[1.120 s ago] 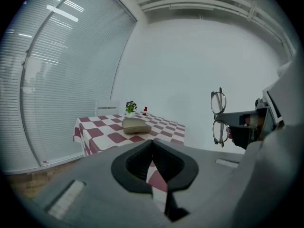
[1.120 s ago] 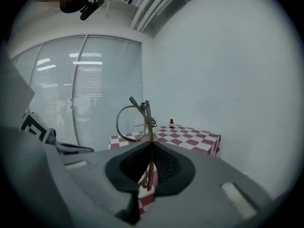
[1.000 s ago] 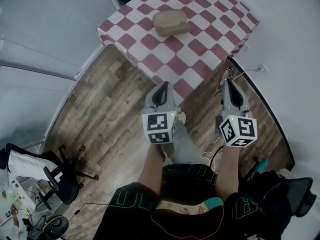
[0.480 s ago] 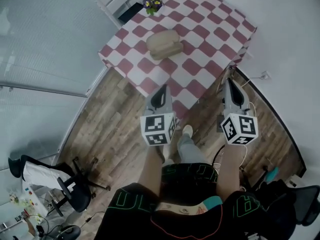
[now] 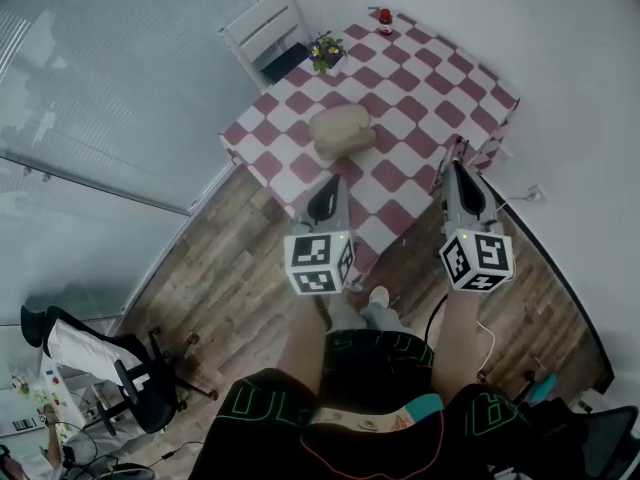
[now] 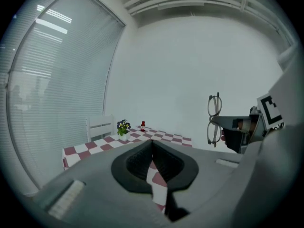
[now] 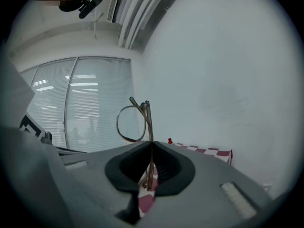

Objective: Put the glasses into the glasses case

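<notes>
Head view has lifted over the last second: the whole checked surface (image 5: 425, 93) and the tan glasses case (image 5: 341, 131), seemingly closed, now lie ahead of both tongs, still well apart. The right tongs (image 7: 151, 146) are clenched on the glasses (image 7: 135, 122), upright in mid-air. The left tongs (image 6: 152, 144) are pressed together on nothing, so the approach and the case opening both remain.

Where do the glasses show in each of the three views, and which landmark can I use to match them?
Head view: the glasses are a thin sliver at the right claw tip, right of centre.
Left gripper view: right of centre, upright, one lens above the other.
Right gripper view: centre, clamped in that claw, one lens rising left.
Shared landmark: the red bottle on the checked table.
</notes>
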The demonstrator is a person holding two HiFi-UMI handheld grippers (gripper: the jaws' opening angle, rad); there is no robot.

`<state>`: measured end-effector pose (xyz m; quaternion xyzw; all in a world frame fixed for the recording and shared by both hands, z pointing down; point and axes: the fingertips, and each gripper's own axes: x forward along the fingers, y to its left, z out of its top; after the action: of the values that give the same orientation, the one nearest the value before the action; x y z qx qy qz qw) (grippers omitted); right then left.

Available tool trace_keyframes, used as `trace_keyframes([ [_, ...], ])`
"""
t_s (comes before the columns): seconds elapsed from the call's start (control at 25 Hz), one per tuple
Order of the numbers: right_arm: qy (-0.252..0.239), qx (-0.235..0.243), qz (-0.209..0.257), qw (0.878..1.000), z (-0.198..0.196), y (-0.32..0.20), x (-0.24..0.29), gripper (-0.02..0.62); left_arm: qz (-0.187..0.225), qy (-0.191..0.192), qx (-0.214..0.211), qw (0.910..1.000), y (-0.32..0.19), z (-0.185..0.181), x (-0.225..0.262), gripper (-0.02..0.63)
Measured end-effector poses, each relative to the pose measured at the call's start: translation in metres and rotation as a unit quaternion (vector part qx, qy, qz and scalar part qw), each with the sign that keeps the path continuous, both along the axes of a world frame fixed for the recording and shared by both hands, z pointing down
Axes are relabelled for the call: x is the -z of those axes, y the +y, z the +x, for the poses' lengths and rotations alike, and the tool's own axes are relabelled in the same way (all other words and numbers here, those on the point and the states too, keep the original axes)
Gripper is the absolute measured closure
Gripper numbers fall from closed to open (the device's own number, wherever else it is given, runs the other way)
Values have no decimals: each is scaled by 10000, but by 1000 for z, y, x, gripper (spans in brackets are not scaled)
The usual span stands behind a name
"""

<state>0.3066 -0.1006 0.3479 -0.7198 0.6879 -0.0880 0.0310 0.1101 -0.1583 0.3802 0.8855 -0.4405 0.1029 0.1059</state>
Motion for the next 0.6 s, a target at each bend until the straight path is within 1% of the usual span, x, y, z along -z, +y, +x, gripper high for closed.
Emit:
trace_keyframes([
  [0.08, 30, 25, 71, 10000, 0, -5, 7, 577, 138, -117, 40, 9998, -4, 0, 6, 597],
  [0.12, 30, 28, 97, 9999, 1, -7, 9, 575, 164, -115, 44, 9998, -6, 1, 8, 597],
  [0.24, 16, 54, 109, 9999, 3, -14, 9, 577, 108, -6, 93, 9999, -11, 2, 7, 597],
  [0.6, 90, 111, -18, 9999, -7, -53, -2, 575, -78, 33, 320, 9995, -41, -19, -13, 597],
])
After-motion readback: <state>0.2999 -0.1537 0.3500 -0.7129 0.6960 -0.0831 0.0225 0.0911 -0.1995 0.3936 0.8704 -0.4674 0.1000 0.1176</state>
